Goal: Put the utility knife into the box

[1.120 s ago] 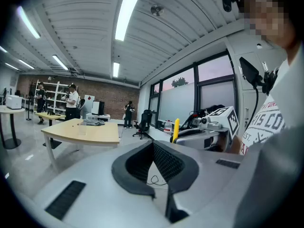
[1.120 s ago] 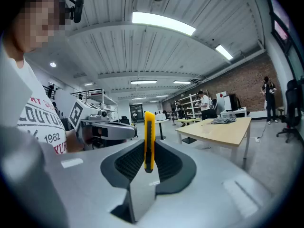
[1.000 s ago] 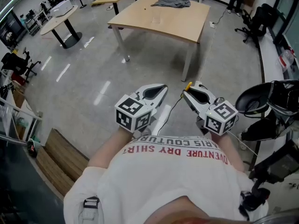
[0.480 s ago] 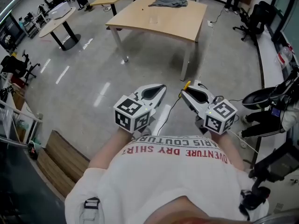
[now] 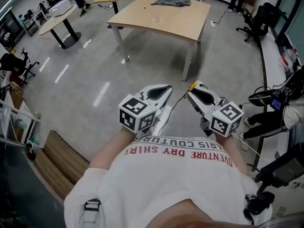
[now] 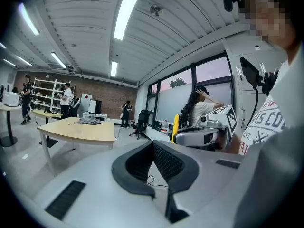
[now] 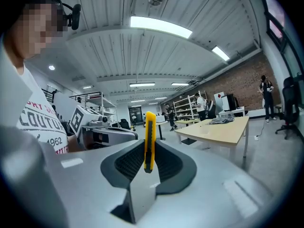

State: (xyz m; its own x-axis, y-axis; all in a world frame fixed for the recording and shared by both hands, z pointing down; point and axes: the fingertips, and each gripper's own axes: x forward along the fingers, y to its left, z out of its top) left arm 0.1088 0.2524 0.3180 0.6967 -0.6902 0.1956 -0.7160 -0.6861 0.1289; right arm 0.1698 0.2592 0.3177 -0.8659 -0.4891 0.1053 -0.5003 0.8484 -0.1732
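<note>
The person's white T-shirt [image 5: 166, 184] carries red print, upside down from the head view, where "DRY SHIRT", "COUTURE" and "ADVENTURE" can be read; the right gripper view also catches "1962" on it. The utility knife [image 7: 149, 141] is yellow with a dark strip down the edge that faces the camera. It is clamped between the pads of the right gripper [image 5: 194, 88], short of the light wooden table [image 5: 180, 25]. In the right gripper view its long axis stands upright, with the lower end pinched at the jaw tips and the rest rising above them. From the head view only a small yellow end shows at those tips, on the side toward the table. The left gripper [image 5: 161, 93] is beside the right one, its jaw tips meeting with nothing held between them. A grey cloth [image 5: 172, 1] lies at the table's far end. The table stands on white legs on a glossy grey floor [image 5: 85, 75]. Left of it is a round-topped table [image 5: 59, 18], right of it a black office chair [image 5: 259, 27], and beyond it a brick wall [image 7: 247, 80] with shelving.
</note>
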